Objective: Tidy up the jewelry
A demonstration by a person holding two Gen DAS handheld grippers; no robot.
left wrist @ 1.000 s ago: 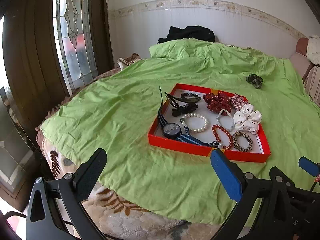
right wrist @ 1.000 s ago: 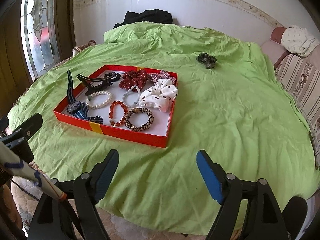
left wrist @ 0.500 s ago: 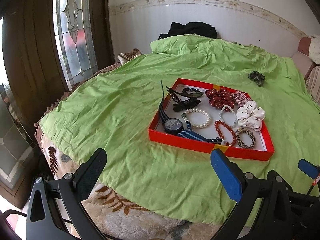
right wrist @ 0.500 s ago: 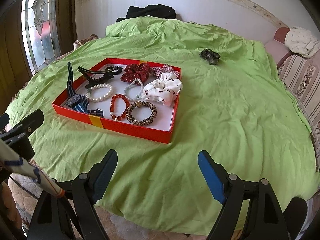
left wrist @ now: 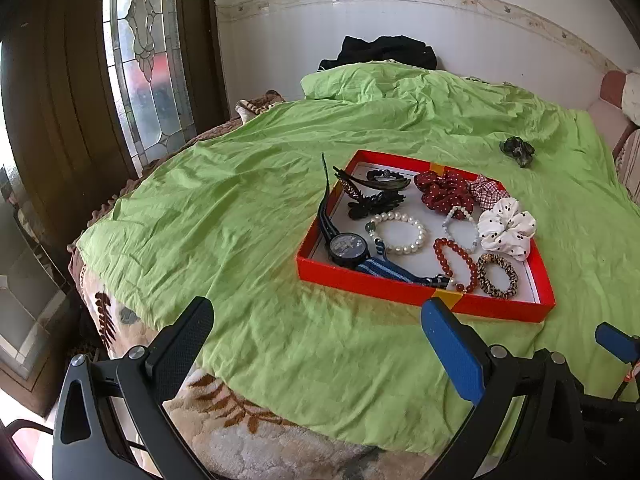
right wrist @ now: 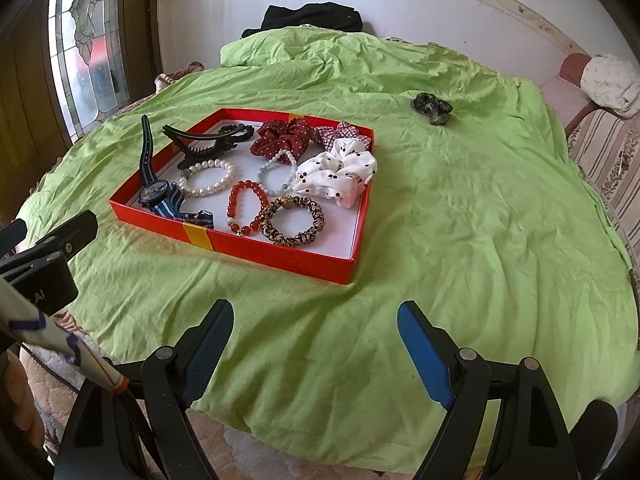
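Note:
A red tray [left wrist: 400,286] [right wrist: 276,254] lies on a green sheet. It holds a watch [left wrist: 348,245] [right wrist: 154,190], black hair claws [left wrist: 372,194], a pearl bracelet [left wrist: 396,232] [right wrist: 208,178], a red bead bracelet [right wrist: 244,208], a leopard scrunchie [right wrist: 292,220], a white dotted scrunchie [left wrist: 506,228] [right wrist: 336,176] and a red scrunchie [left wrist: 444,192]. A dark green scrunchie [left wrist: 517,151] [right wrist: 431,108] lies alone beyond the tray. My left gripper [left wrist: 316,340] and right gripper [right wrist: 314,340] are open and empty, short of the tray's near edge.
The green sheet [right wrist: 460,220] covers a bed with a patterned blanket [left wrist: 224,412] hanging at the near edge. A stained-glass window [left wrist: 148,56] is at left. Black clothes [left wrist: 384,52] lie by the far wall. A striped sofa [right wrist: 608,152] stands at right.
Both grippers have tilted and drifted a little, so the tray sits slightly lower and nearer in both views. Jaws stay open. Nothing on the bed moved.

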